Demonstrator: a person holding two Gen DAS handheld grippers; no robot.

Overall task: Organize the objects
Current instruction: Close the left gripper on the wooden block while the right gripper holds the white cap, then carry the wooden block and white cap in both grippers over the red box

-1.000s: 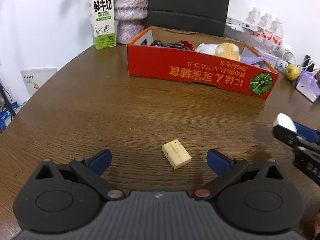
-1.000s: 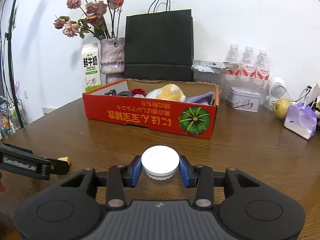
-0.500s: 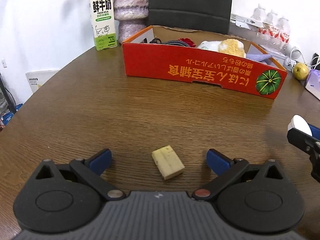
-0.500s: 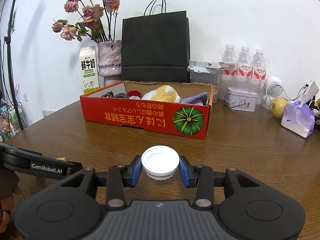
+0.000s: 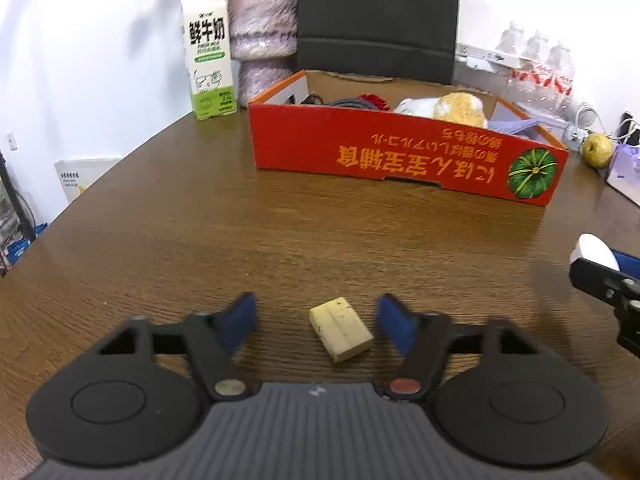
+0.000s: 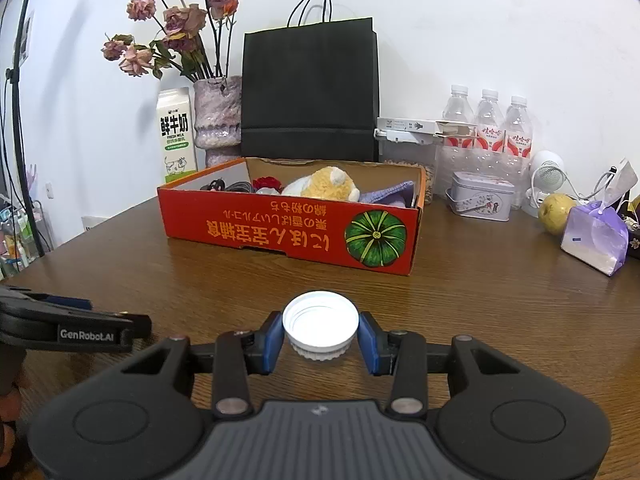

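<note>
A: Where does the block (image 5: 341, 328) lie from our left gripper (image 5: 318, 322)?

B: Right between the fingers (image 5: 236, 320), flat on the tabletop (image 5: 240, 232). The fingers are closing in on it, but a gap shows on both sides, so the pads are not pressing on it yet. The right pad is the nearer one.

A: And its long axis?

B: It runs slantwise, from far-left to near-right, so we judge the pads will meet it on its corners, not square on its long sides, and it may swivel as they close.

A: Which hand is nearer?

B: The left, plainly. Our right gripper (image 6: 320, 340) sits well off to the right, clamped on the white cap (image 6: 320, 322), which it holds mouth-up above the wood.

A: The surface?

B: Brown wood grain, bare around the block.

A: Beyond it?

B: From left to right: a milk carton (image 5: 208, 56), a vase (image 5: 262, 32), the red box (image 5: 400, 156) with a plush toy inside, a black bag (image 6: 310, 88) behind it, then bottles (image 6: 488, 124) and a pear (image 6: 556, 208).
</note>
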